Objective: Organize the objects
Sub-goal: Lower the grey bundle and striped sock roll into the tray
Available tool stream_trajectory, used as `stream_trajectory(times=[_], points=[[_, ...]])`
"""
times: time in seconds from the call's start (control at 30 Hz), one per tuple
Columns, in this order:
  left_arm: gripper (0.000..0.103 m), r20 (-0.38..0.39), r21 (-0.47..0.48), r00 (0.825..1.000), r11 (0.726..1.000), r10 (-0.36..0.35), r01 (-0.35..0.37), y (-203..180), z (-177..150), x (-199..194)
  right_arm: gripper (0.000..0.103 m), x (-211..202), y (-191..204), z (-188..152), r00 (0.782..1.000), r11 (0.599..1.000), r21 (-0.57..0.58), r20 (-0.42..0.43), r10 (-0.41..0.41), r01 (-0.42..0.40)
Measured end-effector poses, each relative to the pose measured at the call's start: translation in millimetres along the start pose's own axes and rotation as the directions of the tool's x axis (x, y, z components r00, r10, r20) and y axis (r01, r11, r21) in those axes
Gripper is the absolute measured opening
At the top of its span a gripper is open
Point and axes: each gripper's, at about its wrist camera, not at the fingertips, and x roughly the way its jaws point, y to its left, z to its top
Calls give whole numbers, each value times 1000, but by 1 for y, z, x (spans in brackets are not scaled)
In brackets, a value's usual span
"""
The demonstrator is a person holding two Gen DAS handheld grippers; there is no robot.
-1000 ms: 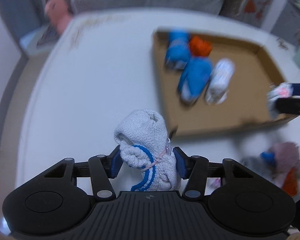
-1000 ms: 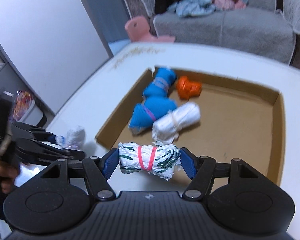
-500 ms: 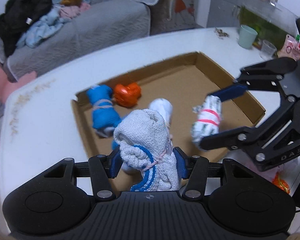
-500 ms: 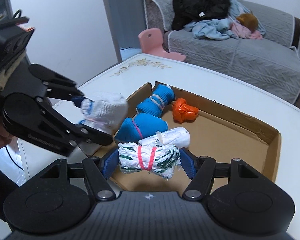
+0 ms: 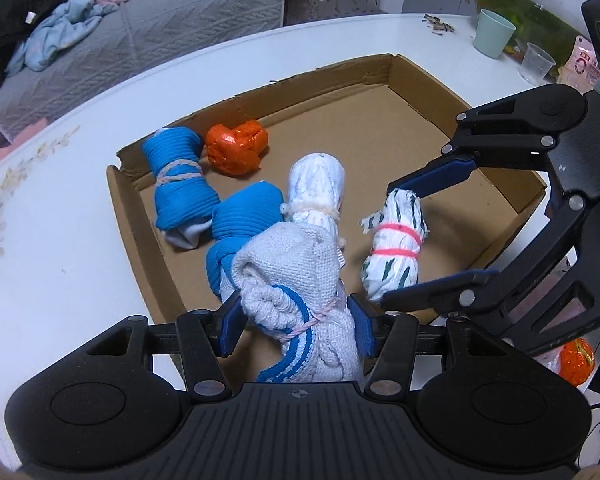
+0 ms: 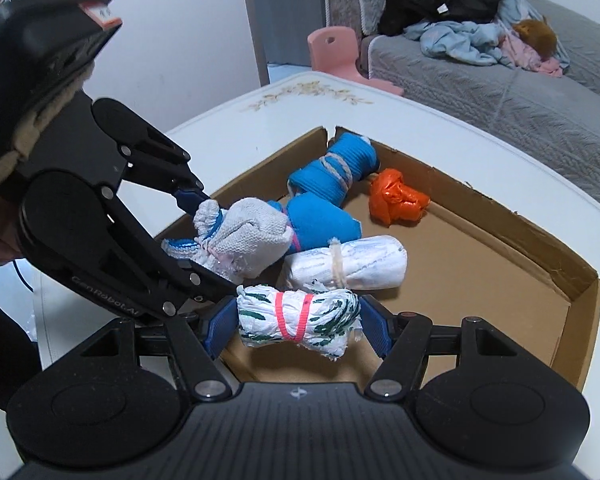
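Over the box, held items: the grey knitted bundle [image 5: 296, 276] was pinched between the jaws of the left gripper [image 5: 296, 322]; the white-and-green bundle [image 6: 298, 320] was clamped in the right gripper [image 6: 298, 326].
Box contents: two blue rolls [image 5: 178, 184], an orange bundle [image 5: 236, 148] and a white roll [image 5: 316, 188] lay on the floor of the cardboard box [image 5: 420, 80].
Surface: the box sat on a white table [image 5: 60, 240] with a floral print near its edge.
Table items: a green cup [image 5: 493, 38] and a clear cup [image 5: 537, 63] stood apart from the box.
Room: a grey sofa [image 6: 520, 100] carried piled clothes [image 6: 460, 20]; a pink chair [image 6: 340, 56] stood beside it.
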Motion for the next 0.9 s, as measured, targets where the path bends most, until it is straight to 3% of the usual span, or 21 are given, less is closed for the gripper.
stream_trajectory(times=[0.2,0.5,0.6,0.9], points=[[59,-29,63,994,993,101,-99,3,-1,15,63,1,3,-2,1000,1000,-7,-13,-7,7],[64,-50,95,997,994,64,-59,5,-8,11,63,22,11,-3,999,997,-73,-47,27,-30],[80,-56,116,996,992,64,-57,3,-10,8,63,28,17,-3,998,991,-129,-58,22,-30],[87,-36,111,997,992,70,-66,5,-7,0,65,31,23,-2,997,986,-161,-68,41,-52]])
